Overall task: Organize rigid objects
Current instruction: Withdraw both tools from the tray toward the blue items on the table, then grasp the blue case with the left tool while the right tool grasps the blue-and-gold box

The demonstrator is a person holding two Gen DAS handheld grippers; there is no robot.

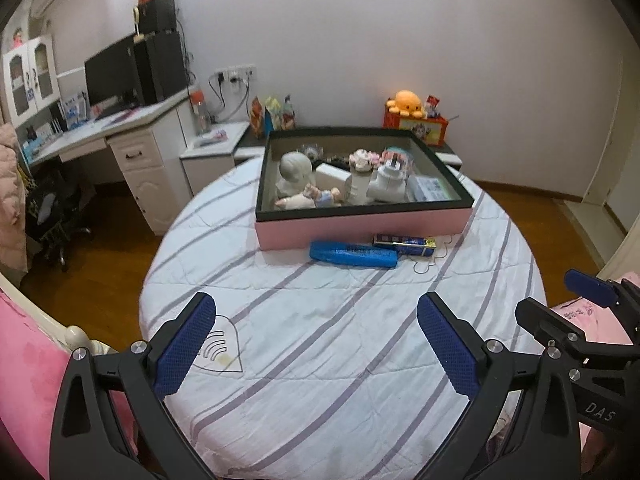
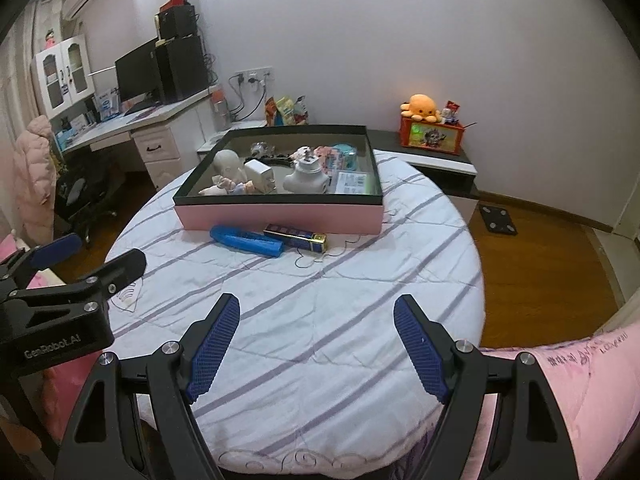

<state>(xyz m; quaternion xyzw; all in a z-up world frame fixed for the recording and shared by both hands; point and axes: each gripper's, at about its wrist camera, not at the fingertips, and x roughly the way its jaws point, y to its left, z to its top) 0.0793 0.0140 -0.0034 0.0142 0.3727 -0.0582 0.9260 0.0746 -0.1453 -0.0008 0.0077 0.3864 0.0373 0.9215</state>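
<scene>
- your left hand-held gripper (image 1: 316,344) hangs over the near part of the bed (image 1: 320,360), its blue pads spread wide apart with nothing between them.
- your right hand-held gripper (image 2: 316,344) sits just to its right, also above the striped quilt, jaws apart and empty; each one shows at the edge of the other's view.
- a leaf-shaped outline (image 1: 218,350) is stitched into the quilt just beyond your left gripper's left finger.
- further out, in the middle of the bed, a blue case (image 1: 354,255) lies flat on the quilt.
- a dark blue and gold box (image 1: 404,241) lies just behind the case, its near side touching or nearly touching it, and right at the foot of the tray.
- a thin thread (image 2: 320,254) loops on the quilt beside that box.
- behind them stands the pink tray (image 1: 360,224) with a dark rim, resting on the far part of the bed.
- inside it you can see a white figurine (image 1: 294,174), a small doll (image 1: 312,197) lying on its side, a white adapter (image 2: 306,178) and a flat packet (image 2: 352,182), all packed close.
- beyond the bed, a desk (image 1: 120,124) with a monitor (image 1: 110,72) stands at the left wall.
- an orange plush octopus (image 1: 405,103) sits on a red box (image 1: 416,126) by the far wall.
</scene>
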